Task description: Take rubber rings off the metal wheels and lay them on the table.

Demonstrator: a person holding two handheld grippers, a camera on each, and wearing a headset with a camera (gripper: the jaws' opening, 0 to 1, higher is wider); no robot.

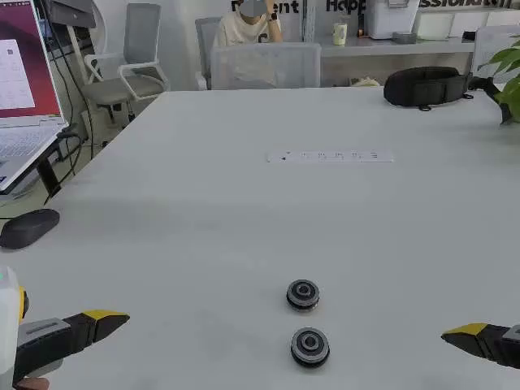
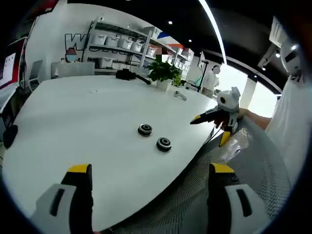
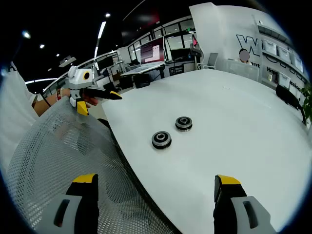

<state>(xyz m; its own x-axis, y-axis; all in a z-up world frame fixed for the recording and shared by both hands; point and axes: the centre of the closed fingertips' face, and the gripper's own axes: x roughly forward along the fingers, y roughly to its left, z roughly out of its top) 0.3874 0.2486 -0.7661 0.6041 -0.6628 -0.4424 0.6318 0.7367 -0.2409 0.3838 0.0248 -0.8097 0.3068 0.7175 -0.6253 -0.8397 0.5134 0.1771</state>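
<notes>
Two metal wheels sit close together on the white table (image 1: 244, 187) by its near edge, the far wheel (image 1: 303, 294) just beyond the near wheel (image 1: 309, 347). Both wear their dark rubber rings (image 1: 295, 352). The left gripper (image 2: 151, 168) hovers at near left and the right gripper (image 3: 156, 179) at near right, jaws spread wide, both empty and well apart from the wheels.

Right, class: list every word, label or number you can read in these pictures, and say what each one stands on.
"Happ", cut off at the top: wall lettering.
"W": big wall letter beside the shelves.
Print on the white strip on the table: too small to read.
Screen of the laptop: text too blurred to read.
</notes>
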